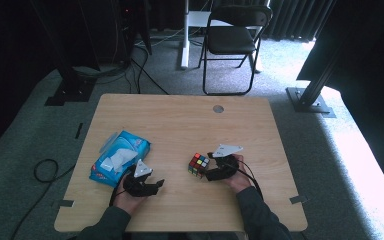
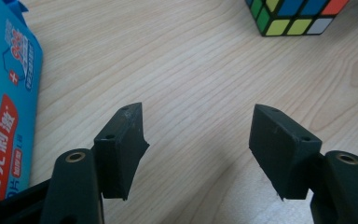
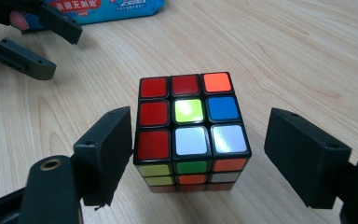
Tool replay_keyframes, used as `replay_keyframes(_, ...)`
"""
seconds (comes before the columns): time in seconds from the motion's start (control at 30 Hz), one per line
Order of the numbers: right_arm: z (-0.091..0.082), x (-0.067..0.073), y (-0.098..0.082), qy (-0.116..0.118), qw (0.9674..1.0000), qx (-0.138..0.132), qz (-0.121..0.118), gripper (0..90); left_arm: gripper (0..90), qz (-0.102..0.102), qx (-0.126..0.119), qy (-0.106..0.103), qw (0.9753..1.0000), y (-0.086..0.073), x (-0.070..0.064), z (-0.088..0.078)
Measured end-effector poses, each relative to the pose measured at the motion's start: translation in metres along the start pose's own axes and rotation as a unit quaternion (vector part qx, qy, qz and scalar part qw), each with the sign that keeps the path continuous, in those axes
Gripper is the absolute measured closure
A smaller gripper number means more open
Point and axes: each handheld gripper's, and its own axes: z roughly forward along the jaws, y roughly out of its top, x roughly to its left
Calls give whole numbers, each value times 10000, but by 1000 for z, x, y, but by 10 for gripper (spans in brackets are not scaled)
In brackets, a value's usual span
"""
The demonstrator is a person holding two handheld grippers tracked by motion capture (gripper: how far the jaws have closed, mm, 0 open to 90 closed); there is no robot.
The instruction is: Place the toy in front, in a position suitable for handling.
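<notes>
So the setup is a light wooden table (image 1: 180, 120) with rounded corners and a little round hole near its far edge, sitting on grey carpet in a pretty dark room. There's a black folding chair (image 1: 232, 37) behind it and cables trailing over the floor.

The cube is a scrambled 3x3 puzzle cube with black edges (image 3: 189, 135), flat on the table towards the near edge, a bit right of the middle. Top face is mostly red down one side, with yellow-green in the centre, plus orange, blue and two white stickers.

The right gripper (image 3: 200, 156) sits around it with the jaws spread; one pad looks right against the cube's side, the other stands clear. The left gripper (image 2: 198, 140) is open over bare wood, just beside a blue plastic pack of wet wipes (image 1: 120, 157) near the table's left edge.
</notes>
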Motion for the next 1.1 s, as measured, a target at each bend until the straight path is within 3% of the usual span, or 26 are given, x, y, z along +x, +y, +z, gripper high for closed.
replay_keyframes(0.47, -11, -7, 0, 37, 9997, -203, 137, 248, 375, 277, -142, 122, 9994, 5, -5, -13)
replay_keyframes(1.1, -25, -19, -1, -199, 9986, -375, 329, 249, 354, 249, -252, 373, 9987, 13, 1, -32)
